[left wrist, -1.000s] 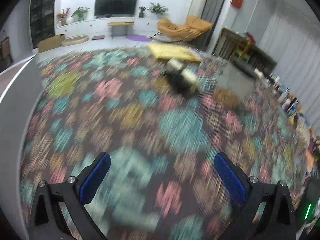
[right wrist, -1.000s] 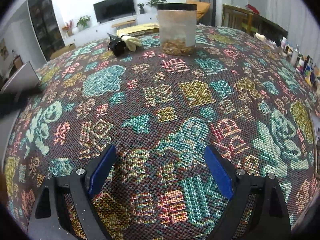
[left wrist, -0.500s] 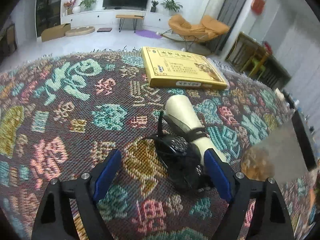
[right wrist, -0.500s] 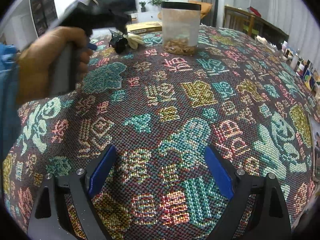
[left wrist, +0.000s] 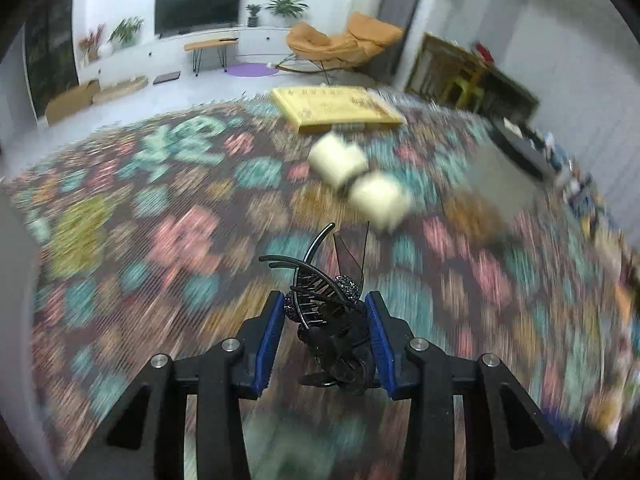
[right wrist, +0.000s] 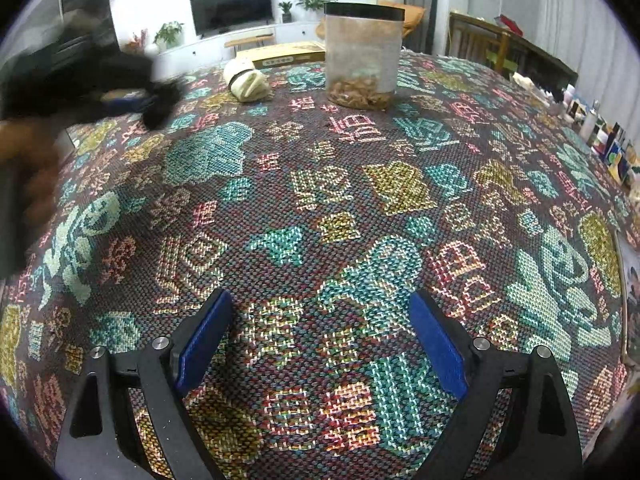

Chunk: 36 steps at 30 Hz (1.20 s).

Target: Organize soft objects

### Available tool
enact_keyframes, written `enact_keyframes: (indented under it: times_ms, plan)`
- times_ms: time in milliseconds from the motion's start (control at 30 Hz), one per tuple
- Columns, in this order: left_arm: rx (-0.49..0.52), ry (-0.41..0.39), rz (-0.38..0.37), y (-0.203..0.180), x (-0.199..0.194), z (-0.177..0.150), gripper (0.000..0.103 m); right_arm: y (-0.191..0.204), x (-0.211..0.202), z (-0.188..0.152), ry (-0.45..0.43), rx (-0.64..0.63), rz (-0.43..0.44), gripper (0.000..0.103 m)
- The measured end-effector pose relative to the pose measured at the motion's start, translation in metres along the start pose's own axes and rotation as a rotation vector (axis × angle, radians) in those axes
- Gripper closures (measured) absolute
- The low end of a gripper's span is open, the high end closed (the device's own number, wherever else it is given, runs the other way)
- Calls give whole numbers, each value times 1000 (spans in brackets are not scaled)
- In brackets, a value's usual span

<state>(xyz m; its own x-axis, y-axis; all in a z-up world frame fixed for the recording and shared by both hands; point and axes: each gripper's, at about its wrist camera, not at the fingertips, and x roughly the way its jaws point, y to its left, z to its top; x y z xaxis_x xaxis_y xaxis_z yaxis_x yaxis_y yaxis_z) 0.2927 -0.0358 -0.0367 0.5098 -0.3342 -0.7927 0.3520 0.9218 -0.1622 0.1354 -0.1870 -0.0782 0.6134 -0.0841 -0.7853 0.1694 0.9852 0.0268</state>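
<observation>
My left gripper (left wrist: 325,307) holds a black hair claw clip (left wrist: 334,340) with sparkly studs; its jaws are closing and both blue pads press on the clip, which hangs above the patterned tablecloth (left wrist: 180,240). Ahead of it, apart from the clip, a cream rolled cloth (left wrist: 360,178) lies on the table; the view is blurred by motion. In the right wrist view that roll (right wrist: 246,80) sits at the back, and the left gripper (right wrist: 132,94) shows as a dark blur at the far left in a person's hand (right wrist: 24,160). My right gripper (right wrist: 320,332) stands open over bare cloth.
A flat yellow box (left wrist: 336,108) lies at the table's far edge. A clear jar (right wrist: 362,56) with a black lid and brown bits at its bottom stands behind the roll. Small bottles and cards (right wrist: 600,136) line the right edge.
The left jaws went from wide open to shut on the black clip, which has come away from the cream roll toward the near side. The right gripper stayed put.
</observation>
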Motion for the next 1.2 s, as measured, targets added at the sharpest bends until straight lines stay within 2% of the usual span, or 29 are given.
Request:
enact_keyframes:
  times_ms: [133,200,233,267,333,400,433,567,1100,1200]
  plan:
    - [8,33,56,8,-35,-55,58,0,0,0,0,-1,-2,11]
    - [8,44,107,10,-33,-71,34,0,0,0,1,-3,-4,11]
    - [6,43,137,10,-29,-77,13,0,0,0,1,-3,-4,11]
    - [5,34,165,11,-27,-82,8,0,0,0,1,-3,-3,11]
    - [12,16,212,10,-19,-89,8,0,0,0,1,-2,-2,11]
    - [4,33,229,14,-7,-94,8,0,0,0,1,-2,-2,11]
    - [-13,17,223,17,-4,-97,3,0,0,0,1,-2,-2,11]
    - [-36,11,233,21,-2,-97,0,0,0,0,1,-2,-3,11]
    - [-37,4,236,20,-2,-97,0,2,1,0,5,-8,-7,10]
    - [-37,4,236,20,-2,-97,0,3,6,12,53,-39,18,9]
